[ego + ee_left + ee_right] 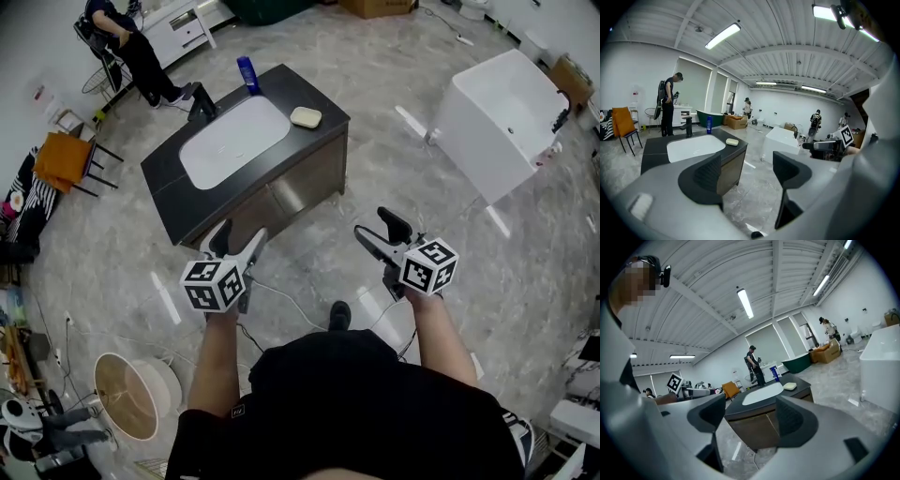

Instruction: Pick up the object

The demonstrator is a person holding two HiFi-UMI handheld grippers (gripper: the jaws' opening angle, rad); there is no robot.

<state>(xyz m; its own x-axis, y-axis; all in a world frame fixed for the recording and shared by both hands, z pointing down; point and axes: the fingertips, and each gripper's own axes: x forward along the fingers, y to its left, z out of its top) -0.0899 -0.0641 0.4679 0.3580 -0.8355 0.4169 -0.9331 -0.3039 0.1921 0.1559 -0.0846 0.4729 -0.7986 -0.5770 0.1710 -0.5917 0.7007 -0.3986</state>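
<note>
A dark vanity counter [311, 93] with a white sink basin [234, 141] stands ahead of me. On it are a cream soap bar [306, 116] at the right, a blue bottle [247, 74] at the back and a black faucet [201, 103]. My left gripper [236, 239] is open and empty, just short of the counter's front. My right gripper [377, 228] is open and empty over the floor, right of the counter. The soap bar [732, 141] and bottle [708, 124] lie far beyond the left gripper [747, 171]. The right gripper [752, 416] also faces the soap bar [789, 386].
A white tub-like unit [502, 117] stands at the right. An orange chair [64, 159] and a person [131, 47] by a white cabinet are at the far left. A round basket [136, 396] and a floor cable [291, 300] are near my feet.
</note>
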